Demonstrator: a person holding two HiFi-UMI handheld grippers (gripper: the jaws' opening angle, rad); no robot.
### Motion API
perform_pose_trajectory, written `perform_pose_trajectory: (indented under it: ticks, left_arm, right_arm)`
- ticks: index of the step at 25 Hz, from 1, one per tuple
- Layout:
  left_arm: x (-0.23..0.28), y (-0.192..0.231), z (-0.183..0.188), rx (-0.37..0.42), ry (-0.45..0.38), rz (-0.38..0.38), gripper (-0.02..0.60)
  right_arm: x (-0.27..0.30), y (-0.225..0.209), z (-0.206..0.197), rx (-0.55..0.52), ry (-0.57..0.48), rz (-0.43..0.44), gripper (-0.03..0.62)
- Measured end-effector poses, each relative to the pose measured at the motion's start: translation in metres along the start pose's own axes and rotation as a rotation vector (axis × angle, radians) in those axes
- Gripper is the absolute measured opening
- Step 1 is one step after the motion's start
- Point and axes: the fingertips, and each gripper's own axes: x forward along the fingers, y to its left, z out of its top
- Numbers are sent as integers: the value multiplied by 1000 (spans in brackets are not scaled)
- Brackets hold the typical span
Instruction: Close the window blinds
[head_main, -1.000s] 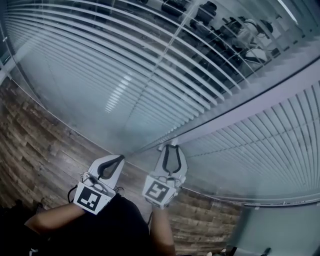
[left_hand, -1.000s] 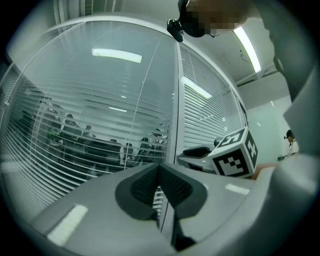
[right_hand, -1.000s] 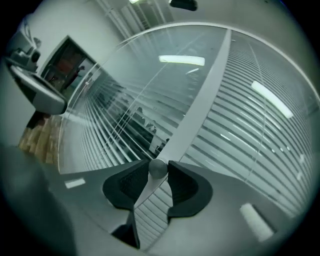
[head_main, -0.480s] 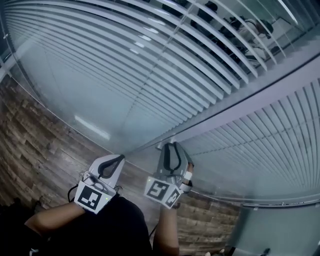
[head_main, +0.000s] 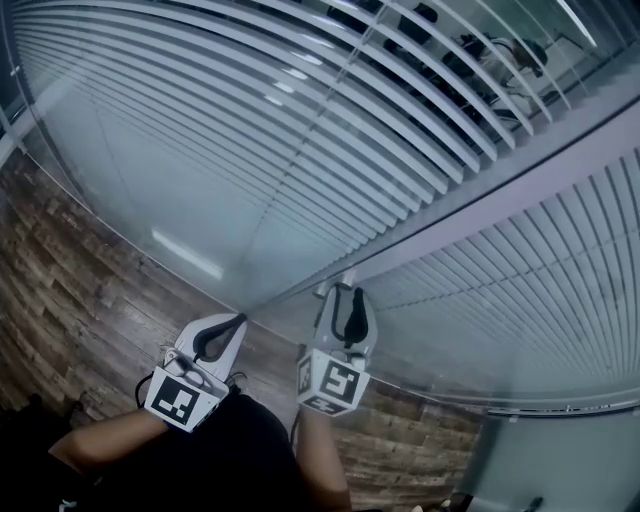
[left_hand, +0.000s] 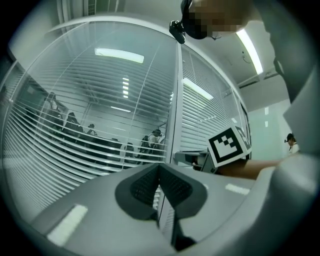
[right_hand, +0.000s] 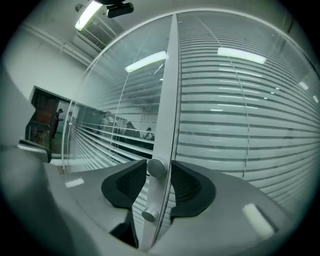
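White slatted blinds (head_main: 250, 130) hang behind the left glass pane, with dark gaps still showing near the top. A second blind (head_main: 540, 290) behind the right pane looks flatter. A grey frame post (head_main: 480, 215) runs between the panes. At its foot sits a round knob (right_hand: 156, 167), with a smaller one (right_hand: 148, 215) below it. My right gripper (head_main: 345, 293) (right_hand: 159, 172) straddles the round knob; its jaws are opening and a gap shows beside the knob. My left gripper (head_main: 237, 319) (left_hand: 160, 172) hangs to the left, off the glass, shut on nothing.
Wood-plank floor (head_main: 70, 290) runs along the foot of the glass. Seated people (head_main: 480, 60) and chairs show through the slats in the room beyond. A dark doorway (right_hand: 42, 125) stands far left in the right gripper view. The person's forearms fill the bottom of the head view.
My right gripper has twisted at the knob, its marker cube turning, and its jaws have spread a little. The left pane's slats look whiter and broader than before. The left gripper has barely moved.
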Motion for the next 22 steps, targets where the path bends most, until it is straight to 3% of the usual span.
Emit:
perform_pose_trajectory:
  ticks: [5, 8, 19, 22]
  left_arm:
    - [-2, 8, -8, -6, 23, 31, 2]
    - [-2, 13, -8, -3, 33, 46, 2]
    - [-6, 16, 2, -13, 47, 52, 2]
    - [-3, 10, 2, -18, 29, 28, 2]
  right_arm:
    - [6, 1, -5, 31, 0, -29, 122]
    - [7, -2, -1, -51, 14, -42, 130]
    - [4, 9, 8, -852, 87, -46, 127]
    - [5, 12, 3, -1021, 114, -44, 127]
